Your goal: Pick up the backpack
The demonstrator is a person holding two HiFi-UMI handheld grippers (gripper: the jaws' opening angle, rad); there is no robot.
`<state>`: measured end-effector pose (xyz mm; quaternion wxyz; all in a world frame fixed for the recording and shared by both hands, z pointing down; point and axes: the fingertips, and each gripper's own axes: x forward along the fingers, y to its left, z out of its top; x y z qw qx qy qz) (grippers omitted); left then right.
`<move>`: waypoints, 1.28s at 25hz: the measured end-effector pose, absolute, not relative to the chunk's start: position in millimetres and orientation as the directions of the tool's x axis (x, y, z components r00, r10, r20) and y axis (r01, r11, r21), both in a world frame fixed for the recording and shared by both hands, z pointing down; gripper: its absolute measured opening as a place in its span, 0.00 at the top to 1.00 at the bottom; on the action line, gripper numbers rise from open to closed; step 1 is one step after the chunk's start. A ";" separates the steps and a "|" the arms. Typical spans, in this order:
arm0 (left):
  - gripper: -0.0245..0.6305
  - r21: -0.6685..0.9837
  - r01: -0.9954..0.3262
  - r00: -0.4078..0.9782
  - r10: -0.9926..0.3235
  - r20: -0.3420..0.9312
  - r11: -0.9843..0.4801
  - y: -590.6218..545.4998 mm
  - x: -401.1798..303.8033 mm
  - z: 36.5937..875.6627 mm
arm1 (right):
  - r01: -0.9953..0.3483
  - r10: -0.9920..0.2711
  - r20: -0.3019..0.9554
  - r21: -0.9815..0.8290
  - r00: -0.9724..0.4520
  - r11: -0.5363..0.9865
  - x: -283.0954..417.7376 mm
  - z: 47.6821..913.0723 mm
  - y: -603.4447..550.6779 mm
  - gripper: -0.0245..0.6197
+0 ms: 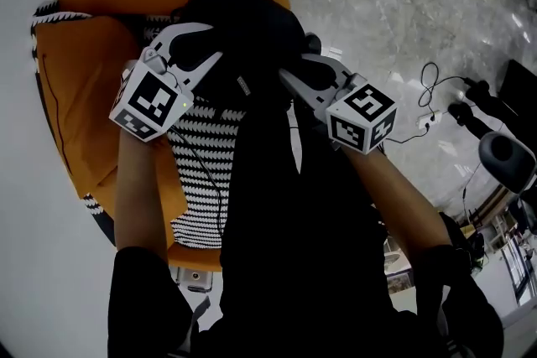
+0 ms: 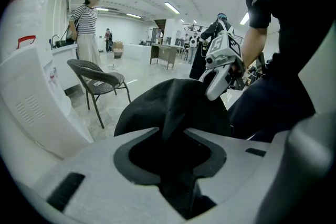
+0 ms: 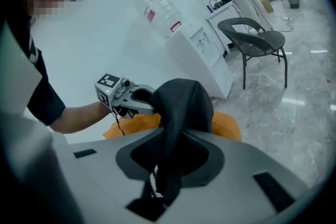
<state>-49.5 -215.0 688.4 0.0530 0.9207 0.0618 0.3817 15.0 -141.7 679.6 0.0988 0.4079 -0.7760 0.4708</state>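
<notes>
A black backpack [image 1: 243, 29] sits on the orange armchair [image 1: 84, 71], between the two grippers. My left gripper [image 1: 211, 44] holds it from the left side, and my right gripper [image 1: 292, 70] holds it from the right. In the left gripper view a fold of the black backpack fabric [image 2: 173, 102] is pinched between the left gripper's [image 2: 170, 136] jaws, and the right gripper [image 2: 218, 86] shows beyond it. In the right gripper view the right gripper [image 3: 173, 136] is shut on a fold of the backpack [image 3: 181, 99] that has a zipper in it. The left gripper [image 3: 149, 105] clamps the far side.
A black-and-white striped cushion [image 1: 205, 155] lies on the armchair seat under the bag. Cables [image 1: 432, 84] trail over the marble floor at right. A wicker chair [image 2: 97, 78] and a water dispenser [image 3: 202, 55] stand nearby. A person in a striped top [image 2: 86, 23] stands further off.
</notes>
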 end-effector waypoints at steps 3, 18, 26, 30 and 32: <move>0.78 0.154 0.064 0.694 0.156 0.703 -0.986 -210.1 -52.5 685.8 | -0.727 -0.512 0.551 -0.640 -0.659 0.248 13.1 679.0 -137.8 0.83; 0.79 0.223 -0.128 0.717 0.065 0.694 -0.966 -191.8 -80.4 665.4 | -0.698 -0.335 0.614 -0.592 -0.714 0.403 -8.7 663.8 -121.4 0.84; 0.79 0.255 -0.215 0.715 0.026 0.698 -0.943 -183.2 -102.5 651.7 | -0.666 -0.242 0.633 -0.607 -0.735 0.434 -25.3 651.0 -114.4 0.86; 0.79 0.277 -0.245 0.708 0.024 0.706 -0.929 -174.0 -113.1 644.6 | -0.648 -0.210 0.632 -0.619 -0.746 0.443 -31.7 644.4 -108.2 0.87; 0.79 0.287 -0.265 0.705 0.018 0.709 -0.921 -168.3 -118.2 640.5 | -0.634 -0.186 0.630 -0.624 -0.754 0.456 -33.8 640.4 -105.3 0.87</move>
